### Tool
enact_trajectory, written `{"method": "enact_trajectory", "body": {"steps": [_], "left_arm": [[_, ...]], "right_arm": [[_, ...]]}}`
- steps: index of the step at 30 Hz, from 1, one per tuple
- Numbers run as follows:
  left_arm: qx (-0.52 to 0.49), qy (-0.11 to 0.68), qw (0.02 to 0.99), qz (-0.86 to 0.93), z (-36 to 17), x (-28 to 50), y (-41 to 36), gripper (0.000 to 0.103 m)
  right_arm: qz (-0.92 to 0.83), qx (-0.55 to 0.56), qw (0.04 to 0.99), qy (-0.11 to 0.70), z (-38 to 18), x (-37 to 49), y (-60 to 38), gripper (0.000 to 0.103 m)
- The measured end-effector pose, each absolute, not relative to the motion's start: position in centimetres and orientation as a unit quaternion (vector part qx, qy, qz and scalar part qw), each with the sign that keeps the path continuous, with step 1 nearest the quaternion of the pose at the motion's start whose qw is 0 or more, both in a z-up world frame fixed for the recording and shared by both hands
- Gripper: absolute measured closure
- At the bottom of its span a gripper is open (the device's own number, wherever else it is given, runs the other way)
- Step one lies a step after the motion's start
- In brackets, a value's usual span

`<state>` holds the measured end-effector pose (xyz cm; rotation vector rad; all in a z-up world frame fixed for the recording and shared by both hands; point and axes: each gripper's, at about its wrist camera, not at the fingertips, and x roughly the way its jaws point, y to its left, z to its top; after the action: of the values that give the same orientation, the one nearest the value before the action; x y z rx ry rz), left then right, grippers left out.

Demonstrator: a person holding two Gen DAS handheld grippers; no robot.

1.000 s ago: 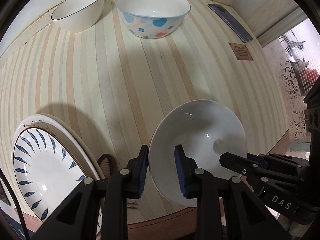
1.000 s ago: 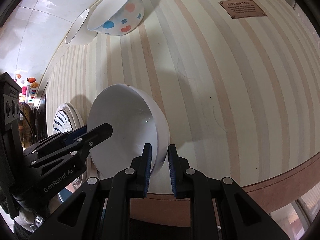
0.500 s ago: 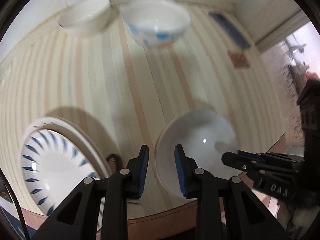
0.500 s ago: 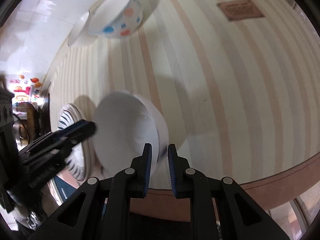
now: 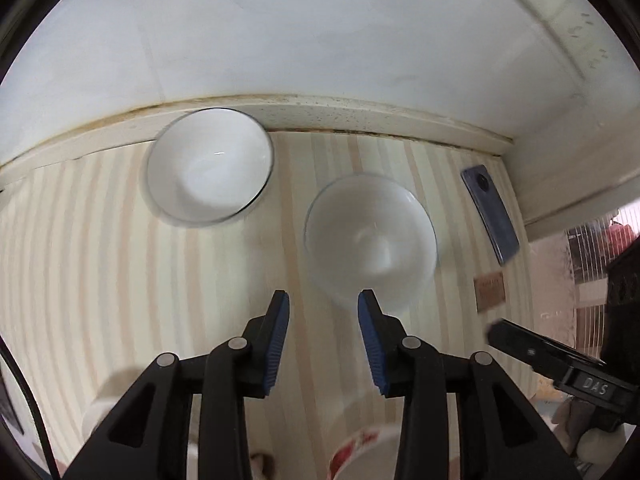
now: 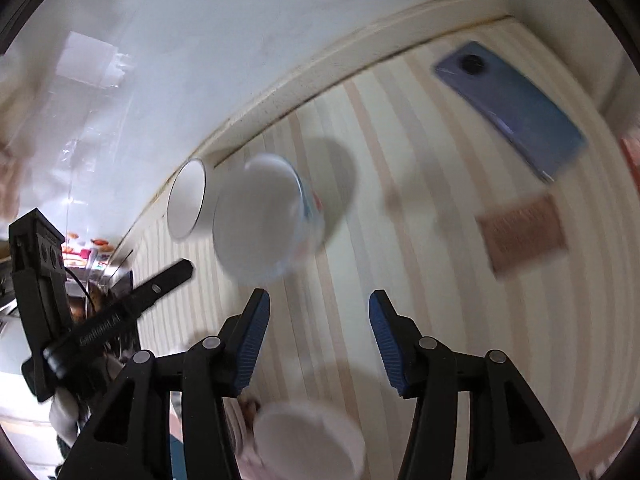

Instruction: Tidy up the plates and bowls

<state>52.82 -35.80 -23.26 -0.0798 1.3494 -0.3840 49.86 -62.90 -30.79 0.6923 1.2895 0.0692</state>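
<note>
White bowl (image 5: pixel 209 167) dark-rimmed; table (image 5: pixel 120 264) cream-tan striped; phone (image 6: pixel 516 110) blue

Left gripper (image 5: pixel 322 306) empty, jaws apart, before two bowls (image 5: pixel 370 236)

Motion blur smears the patterned bowl (image 6: pixel 272 220) and brown plaque (image 6: pixel 522 232).

Blue phone (image 5: pixel 490 213) beside brown plaque (image 5: pixel 489 291)
</note>
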Motion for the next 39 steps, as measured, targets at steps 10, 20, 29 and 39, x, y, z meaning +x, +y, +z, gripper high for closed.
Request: {"method": "enact_trajectory", "body": {"steps": [10, 20, 29, 39], "left_arm": [[-0.027, 0.649, 0.739, -0.178, -28.7, 56.1, -37.6, 0.084], [-0.02, 0.637, 0.748, -0.184, -27.6, 55.3, -37.1, 0.086], [-0.016, 0.615, 0.757, -0.219, -22.1, 50.8, -36.3, 0.086], [0.011, 0.628, 0.737, -0.249, -19.8, 41.5, -34.8, 0.086]], "right_arm": [[0.036, 0.298, 0.723, 0.623, -36.0, 57.2, -60.9, 0.087], [0.032, 0.267, 0.739, 0.618, -34.3, 56.5, -59.3, 0.089], [0.031, 0.259, 0.751, 0.606, -28.6, 50.3, -58.6, 0.089], [0.023, 0.262, 0.734, 0.626, -26.7, 38.5, -56.7, 0.089]]}}
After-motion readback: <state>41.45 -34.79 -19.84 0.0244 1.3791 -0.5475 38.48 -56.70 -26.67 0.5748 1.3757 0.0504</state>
